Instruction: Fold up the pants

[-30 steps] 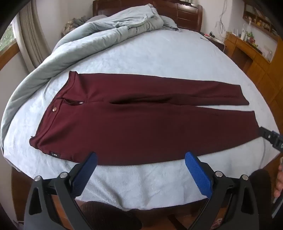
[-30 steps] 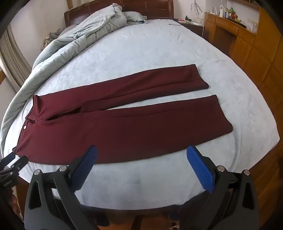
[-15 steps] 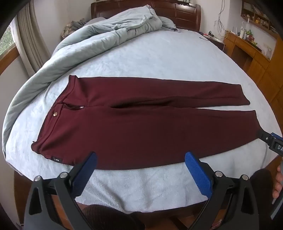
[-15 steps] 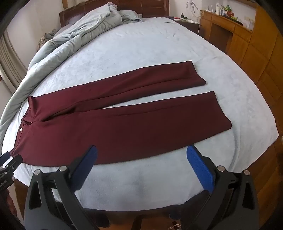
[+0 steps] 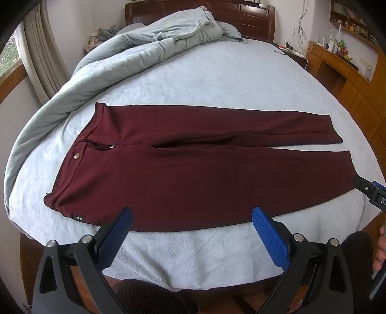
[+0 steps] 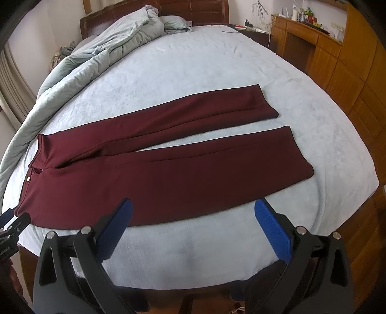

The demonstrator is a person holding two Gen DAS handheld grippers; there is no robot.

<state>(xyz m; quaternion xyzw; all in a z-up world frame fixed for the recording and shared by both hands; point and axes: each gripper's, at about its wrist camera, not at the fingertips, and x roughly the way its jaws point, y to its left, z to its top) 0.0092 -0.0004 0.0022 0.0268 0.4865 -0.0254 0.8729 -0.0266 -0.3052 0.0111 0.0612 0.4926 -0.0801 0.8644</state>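
Dark red pants (image 5: 193, 166) lie flat and spread out on the pale blue bed, waistband to the left, both legs running right; they also show in the right wrist view (image 6: 156, 166). My left gripper (image 5: 191, 217) is open and empty, hovering just above the near edge of the pants near the waist end. My right gripper (image 6: 193, 212) is open and empty above the near edge of the near leg. The right gripper's tip shows at the leg cuff in the left wrist view (image 5: 371, 193). The left gripper's tip shows by the waistband in the right wrist view (image 6: 12, 224).
A crumpled grey-blue duvet (image 5: 135, 55) lies along the bed's far left side up to the wooden headboard (image 5: 241, 14). Wooden cabinets and a cluttered desk (image 6: 313, 38) stand to the right. The bed's near edge (image 5: 193, 277) is right below the grippers.
Both grippers have moved slightly forward and lower toward the pants' near edge. The pants have not moved.
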